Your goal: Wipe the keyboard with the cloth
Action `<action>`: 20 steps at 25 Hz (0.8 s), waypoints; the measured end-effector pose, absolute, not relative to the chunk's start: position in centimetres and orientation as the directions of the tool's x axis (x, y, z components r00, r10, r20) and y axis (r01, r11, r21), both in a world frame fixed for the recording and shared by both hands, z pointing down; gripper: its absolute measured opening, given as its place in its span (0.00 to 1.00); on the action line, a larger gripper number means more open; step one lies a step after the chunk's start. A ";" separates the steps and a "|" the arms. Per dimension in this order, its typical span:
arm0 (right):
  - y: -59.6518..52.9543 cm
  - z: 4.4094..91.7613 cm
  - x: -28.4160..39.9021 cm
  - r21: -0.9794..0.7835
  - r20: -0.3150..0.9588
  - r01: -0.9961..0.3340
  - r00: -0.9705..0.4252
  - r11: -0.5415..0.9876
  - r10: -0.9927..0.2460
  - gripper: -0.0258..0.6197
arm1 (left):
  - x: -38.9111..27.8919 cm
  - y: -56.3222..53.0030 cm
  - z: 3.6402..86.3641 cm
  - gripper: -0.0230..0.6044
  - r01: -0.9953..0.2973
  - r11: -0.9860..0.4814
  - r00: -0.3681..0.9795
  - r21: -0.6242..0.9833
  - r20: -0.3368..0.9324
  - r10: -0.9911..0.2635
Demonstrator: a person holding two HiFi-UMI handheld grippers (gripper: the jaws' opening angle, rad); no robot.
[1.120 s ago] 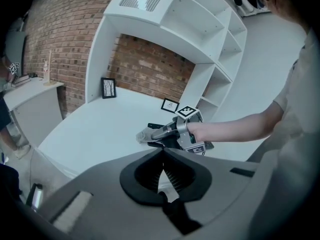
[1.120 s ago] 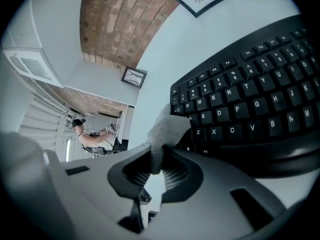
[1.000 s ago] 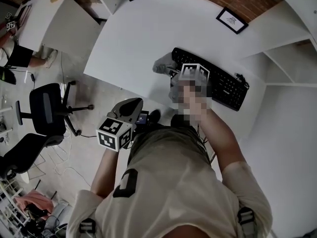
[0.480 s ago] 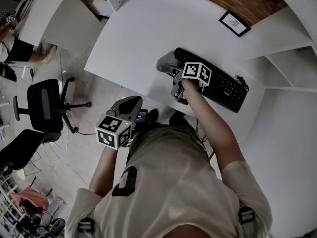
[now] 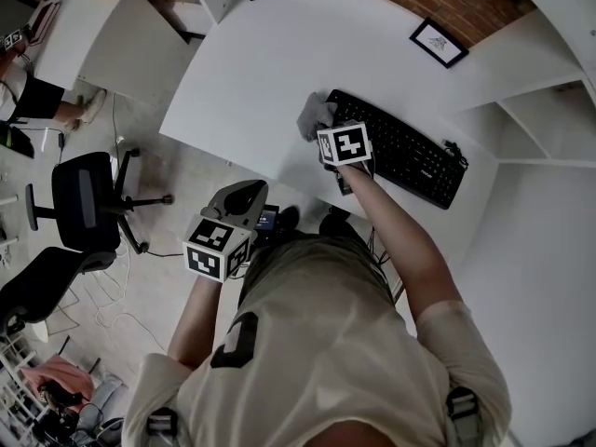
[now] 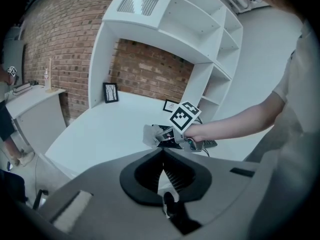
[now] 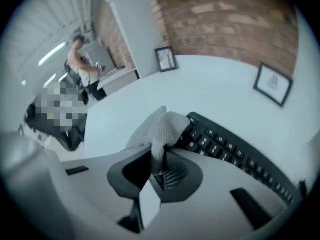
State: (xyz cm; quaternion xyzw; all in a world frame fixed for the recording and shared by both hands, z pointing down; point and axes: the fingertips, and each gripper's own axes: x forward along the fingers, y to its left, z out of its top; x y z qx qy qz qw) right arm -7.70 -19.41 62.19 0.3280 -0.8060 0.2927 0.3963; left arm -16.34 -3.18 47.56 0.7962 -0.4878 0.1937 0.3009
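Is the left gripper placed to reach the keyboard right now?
Probably not: the left gripper hangs shut off the edge of the desk, while the right gripper, clamping the cloth, sits between it and the keyboard.

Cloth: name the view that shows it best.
Right gripper view: the cloth shows large, pinched in the right gripper by the keyboard. Head view shows a small bunch; left gripper view, a distant scrap.

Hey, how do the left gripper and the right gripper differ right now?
The right gripper is clamped on the cloth, while the left gripper holds nothing. The right gripper is over the desk at one end of the keyboard; the left gripper is off the desk's edge, by the person's waist. Both have their jaws together.
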 end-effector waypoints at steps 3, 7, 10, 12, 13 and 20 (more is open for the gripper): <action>-20.0 61.9 -8.3 0.026 0.842 -0.639 -0.400 0.768 -0.362 0.07 | -16.5 -2.8 47.7 0.04 -0.900 -0.336 0.436 0.278 0.610 -0.662; -20.5 61.9 -8.5 0.168 0.837 -0.559 -0.354 0.812 -0.417 0.07 | -17.0 -2.1 47.7 0.04 -0.906 -0.326 0.424 0.272 0.615 -0.665; -20.5 62.1 -8.6 0.233 0.828 -0.505 -0.345 0.831 -0.442 0.07 | -17.3 -1.8 47.8 0.04 -0.908 -0.319 0.419 0.271 0.615 -0.668; -20.3 62.2 -8.4 0.251 0.827 -0.489 -0.341 0.836 -0.448 0.07 | -17.3 -1.8 47.8 0.04 -0.907 -0.321 0.421 0.273 0.613 -0.668; -20.2 62.3 -8.3 0.256 0.827 -0.486 -0.337 0.836 -0.449 0.07 | -17.3 -1.7 47.8 0.04 -0.906 -0.322 0.423 0.274 0.613 -0.668; -19.9 62.4 -7.1 0.270 0.826 -0.495 -0.321 0.826 -0.463 0.07 | -16.8 -1.7 47.8 0.04 -0.896 -0.350 0.443 0.272 0.607 -0.660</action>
